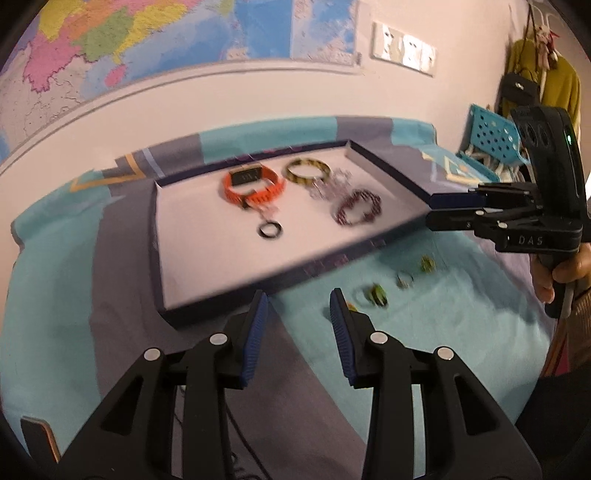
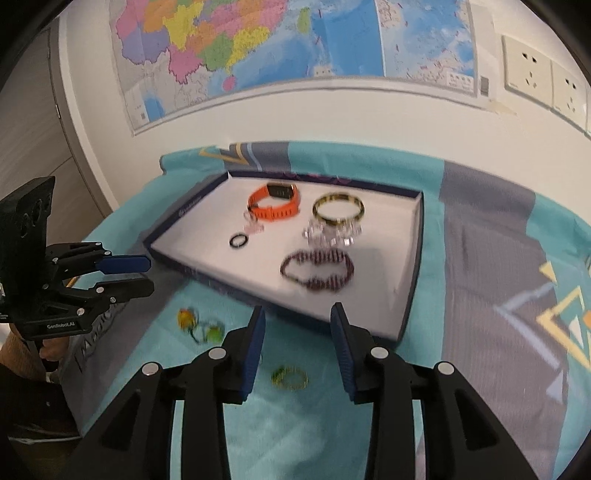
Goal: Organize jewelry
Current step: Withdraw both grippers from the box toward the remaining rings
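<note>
One shallow dark-blue tray with a white floor point(image 2: 413, 258) holds six pieces: one orange wristwatch with a dark face point(image 2: 275, 205), one yellow-and-black striped bangle point(image 2: 338, 208), one clear crystal bracelet point(image 2: 332, 234), one dark-red beaded bracelet point(image 2: 317, 271), one small black ring point(image 2: 239, 242) and one pale pink trinket point(image 2: 253, 225), too blurred to identify. Outside it, on the teal-and-grey patterned cloth point(image 2: 480, 258), lie three small green-and-yellow rings point(image 2: 290, 377). Two black grippers with blue pads point(image 2: 297, 347) are in view.

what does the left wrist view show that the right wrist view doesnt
Only the left wrist view: a blue perforated basket, hanging yellow clothes, the right tongs. Only the right wrist view: the left tongs, a grey panel at far left. Both: the tray, orange watch, yellow-black bangle, dark beaded bracelet, wall map.
</note>
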Available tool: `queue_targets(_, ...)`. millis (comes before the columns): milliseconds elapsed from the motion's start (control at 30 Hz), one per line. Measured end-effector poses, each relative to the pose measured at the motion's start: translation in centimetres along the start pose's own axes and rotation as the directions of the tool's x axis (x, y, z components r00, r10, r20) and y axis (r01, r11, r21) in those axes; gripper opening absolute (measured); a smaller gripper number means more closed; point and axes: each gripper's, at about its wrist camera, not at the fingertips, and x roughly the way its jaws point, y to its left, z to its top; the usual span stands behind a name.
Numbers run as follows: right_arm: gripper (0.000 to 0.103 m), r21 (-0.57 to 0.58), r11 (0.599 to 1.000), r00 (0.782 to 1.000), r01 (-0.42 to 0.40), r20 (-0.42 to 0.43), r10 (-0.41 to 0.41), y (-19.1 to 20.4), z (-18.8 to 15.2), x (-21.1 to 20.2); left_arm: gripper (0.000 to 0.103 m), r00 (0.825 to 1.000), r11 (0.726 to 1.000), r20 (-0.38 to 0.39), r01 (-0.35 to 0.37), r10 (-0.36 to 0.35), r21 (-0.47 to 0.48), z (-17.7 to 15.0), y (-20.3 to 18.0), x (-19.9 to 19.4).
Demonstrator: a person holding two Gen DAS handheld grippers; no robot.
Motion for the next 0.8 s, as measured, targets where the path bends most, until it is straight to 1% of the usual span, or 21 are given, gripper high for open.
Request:
queue_targets(100, 0.034, 0.014, 1.000, 1.000, -0.009, -0.015, 0.009, 0.3, -1.3, -0.1, 0.036, 1.000, 1.000, -0.017, 0.013, -0.012, 0.010, -0.8, -0.8, 0.3)
queue_targets(233, 0.034, 0.008, 1.000, 0.999, -0.020, -0.029, 0.020, 1.2, -2.3, 0.0, 0.036, 1.000, 1.000, -0.028, 0.011, -0.011, 0.020, -1.2, -1.4, 0.6)
queue_targets(300, 0.034, 0.007, 1.000, 0.999, -0.018, -0.033, 0.018, 1.5, -2.6, 0.1, 0.037, 0.999, 1.000, -0.032, 0.018, -0.017, 0.017, -1.4, -1.6, 0.7)
queue_targets(400, 0.034, 0.018, 0.999, 0.999, -0.039, -0.037, 0.040, 1.9, -2.9, 0.3, 0.037, 0.999, 1.000, -0.037, 0.019, -0.018, 0.016, -1.6, -1.8, 0.9)
queue_targets(733, 0.034, -0.038, 0.996, 0.995, -0.078, -0.061, 0.076, 4.8, -3.1, 1.4, 0.037, 0.998, 1.000, -0.054, 0.024, -0.023, 0.015, -1.6, -2.1, 1.6)
queue_targets(800, 0.034, -0.050, 0.996, 0.995, -0.076, -0.069, 0.072, 5.2, -3.1, 1.7, 0.037, 0.998, 1.000, -0.058, 0.024, -0.023, 0.014, -1.6, -2.2, 1.8)
